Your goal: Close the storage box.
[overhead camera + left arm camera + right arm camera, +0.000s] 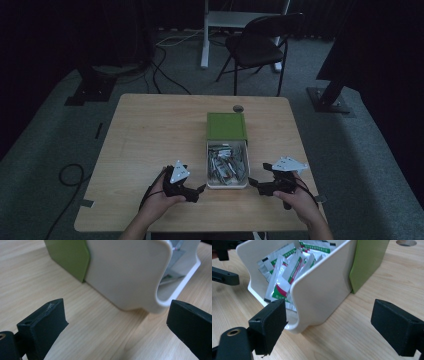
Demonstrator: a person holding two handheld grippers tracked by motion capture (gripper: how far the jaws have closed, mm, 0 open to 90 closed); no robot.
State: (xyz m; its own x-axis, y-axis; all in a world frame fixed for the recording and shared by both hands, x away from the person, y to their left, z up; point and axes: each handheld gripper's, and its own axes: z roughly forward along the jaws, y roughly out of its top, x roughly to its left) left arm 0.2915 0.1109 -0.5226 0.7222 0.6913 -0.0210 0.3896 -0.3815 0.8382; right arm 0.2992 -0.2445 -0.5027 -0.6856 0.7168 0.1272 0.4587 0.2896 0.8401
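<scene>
The left gripper [196,191] rests on the tabletop [150,130], jaws spread wide and empty, just off the white drawer [227,184]. The drawer, pulled from its green case [226,126], holds sachets [287,270] between both jaw pairs. The right gripper [253,183] flanks it, jaws likewise apart.

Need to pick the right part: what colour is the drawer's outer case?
Green case; the pulled-out drawer is white. The right gripper view shows it best.

No legible text on sachets [287,272]
</scene>
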